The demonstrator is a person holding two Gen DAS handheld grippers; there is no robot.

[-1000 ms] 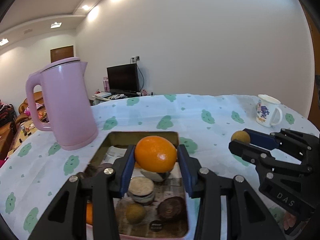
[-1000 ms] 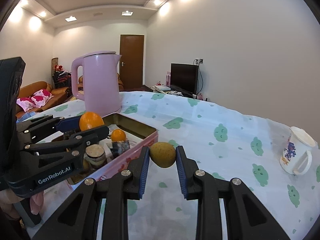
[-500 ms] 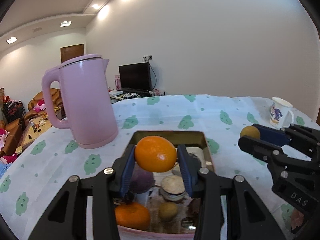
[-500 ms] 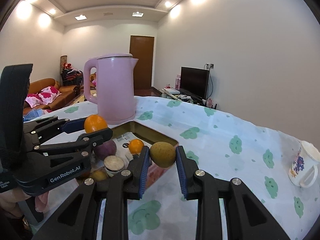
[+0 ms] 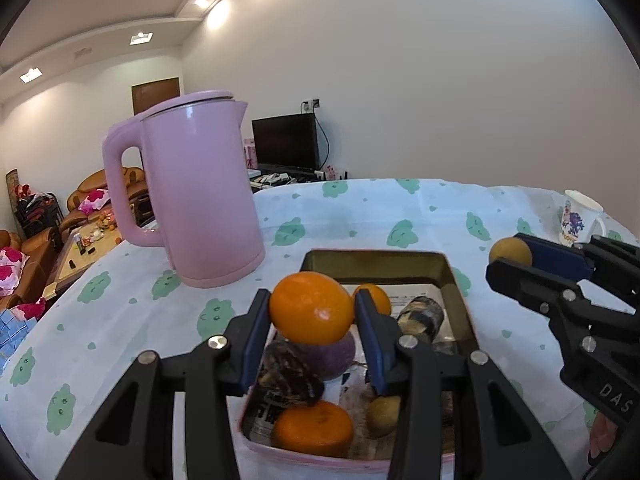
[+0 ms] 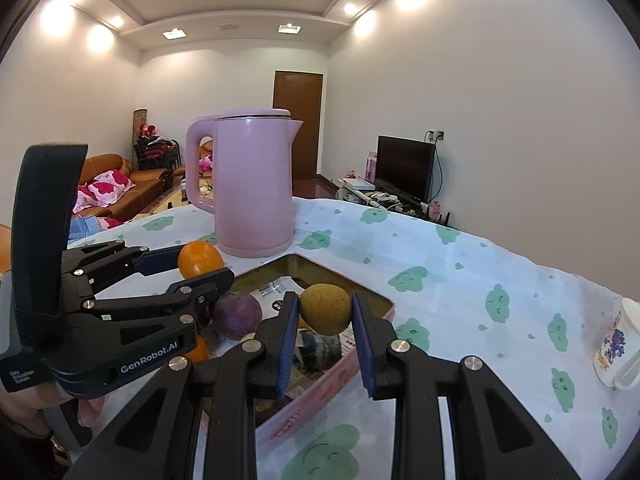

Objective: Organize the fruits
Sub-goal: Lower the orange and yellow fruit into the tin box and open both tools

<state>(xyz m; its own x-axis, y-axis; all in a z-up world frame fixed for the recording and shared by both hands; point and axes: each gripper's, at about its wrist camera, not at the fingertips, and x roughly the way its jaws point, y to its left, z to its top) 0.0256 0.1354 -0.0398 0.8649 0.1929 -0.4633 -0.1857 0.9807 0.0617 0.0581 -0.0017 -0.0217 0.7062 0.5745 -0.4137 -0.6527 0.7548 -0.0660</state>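
Note:
My left gripper point(image 5: 313, 314) is shut on an orange point(image 5: 311, 307), held above the near left part of a pink tin tray point(image 5: 460, 288). My right gripper point(image 6: 325, 312) is shut on a small yellow-brown fruit point(image 6: 326, 309) over the tray's right rim point(image 6: 360, 350). In the tray lie a purple fruit point(image 5: 334, 354), two oranges point(image 5: 312, 426), a small yellowish fruit point(image 5: 383, 416) and dark wrapped items point(image 5: 420, 316). The left gripper with its orange point(image 6: 200, 260) shows at left in the right wrist view; the right gripper with its fruit point(image 5: 510, 251) shows at right in the left wrist view.
A tall pink kettle point(image 5: 196, 192) stands just beyond the tray's left corner. A white patterned mug point(image 6: 618, 344) sits at the table's far right. The round table carries a white cloth with green prints point(image 5: 400, 216). A person's hand point(image 6: 24, 396) grips the left tool.
Both grippers have moved left across the table with their fruits held. The kettle now looms nearer, and both fruits hang over the tray rather than beside it.

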